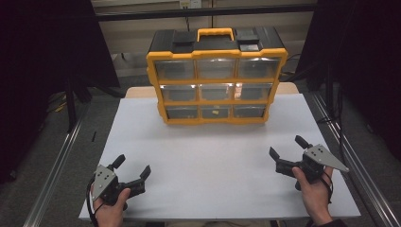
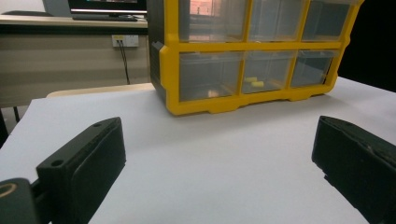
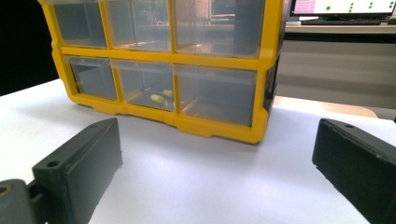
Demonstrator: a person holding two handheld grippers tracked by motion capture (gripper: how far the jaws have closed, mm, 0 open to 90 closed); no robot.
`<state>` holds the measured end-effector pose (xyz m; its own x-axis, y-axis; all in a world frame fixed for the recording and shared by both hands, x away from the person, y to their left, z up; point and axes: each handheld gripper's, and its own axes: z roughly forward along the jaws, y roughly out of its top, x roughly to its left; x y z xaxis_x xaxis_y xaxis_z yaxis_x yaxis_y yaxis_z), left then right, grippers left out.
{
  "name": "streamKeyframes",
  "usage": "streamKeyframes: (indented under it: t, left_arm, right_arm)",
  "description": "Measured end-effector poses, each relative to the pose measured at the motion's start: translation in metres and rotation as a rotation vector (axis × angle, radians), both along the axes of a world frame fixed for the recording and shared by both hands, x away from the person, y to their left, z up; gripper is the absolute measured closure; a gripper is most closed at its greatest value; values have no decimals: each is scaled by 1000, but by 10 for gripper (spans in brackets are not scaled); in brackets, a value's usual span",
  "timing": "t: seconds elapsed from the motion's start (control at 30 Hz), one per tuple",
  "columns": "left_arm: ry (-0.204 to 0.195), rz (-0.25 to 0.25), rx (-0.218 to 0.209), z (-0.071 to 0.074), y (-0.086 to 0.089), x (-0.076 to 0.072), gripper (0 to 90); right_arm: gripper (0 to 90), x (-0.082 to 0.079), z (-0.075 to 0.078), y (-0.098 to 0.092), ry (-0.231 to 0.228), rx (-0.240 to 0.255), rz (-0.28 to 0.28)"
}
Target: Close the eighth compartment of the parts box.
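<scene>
No brand, label or writing can be read on anything here; the far monitor [image 3: 343, 7] ahead and to the right of the right gripper shows only green dots on white.

The left gripper [image 1: 133, 166] is held in the person's left hand [image 1: 111, 208] low over the white surface [image 1: 208, 156], its jaws spread wide and released, with nothing between them and nothing touching them. The right gripper [image 1: 288, 147], in the right hand [image 1: 313, 189], is likewise spread wide and empty, jaws clear of everything but air above the surface.

Ahead of both grippers, well apart from them, a yellow and black drawer organizer [image 1: 216, 75] stands upright at the far part of the surface, with three rows of three clear drawers and a yellow handle [image 1: 215, 33] on top. In the bottom middle drawer [image 2: 265, 71], straight ahead of the left gripper and ahead-left of the right one, lie small yellow pieces [image 3: 161, 96]

Beyond it are a wall, an outlet [image 2: 125, 41] and a desk
</scene>
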<state>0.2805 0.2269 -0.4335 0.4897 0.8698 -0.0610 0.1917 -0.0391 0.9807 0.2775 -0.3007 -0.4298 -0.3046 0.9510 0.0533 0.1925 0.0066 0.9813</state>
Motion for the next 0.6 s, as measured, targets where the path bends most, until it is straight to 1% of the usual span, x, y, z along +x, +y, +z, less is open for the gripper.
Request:
streamKeyframes:
  t: [0.2,0.3,0.37,0.47,0.53,0.6]
  left_arm:
    - [0,12,13,0,1,-1,30]
    - [2,19,12,-1,3,-2,30]
    - [0,25,17,-1,4,-2,29]
    - [4,25,14,-1,3,-3,30]
    - [4,22,10,-1,4,-4,29]
    - [1,23,19,-1,4,-4,27]
  right_arm:
    - [6,-12,-5,-4,5,-3,-21]
    - [6,-16,-8,-5,11,-25,-32]
    - [6,-18,-8,-7,7,-22,-32]
    - [6,-22,-10,-11,7,-23,-62]
    - [6,-27,-13,-12,14,-43,-96]
    - [6,-30,-15,-13,21,-49,-106]
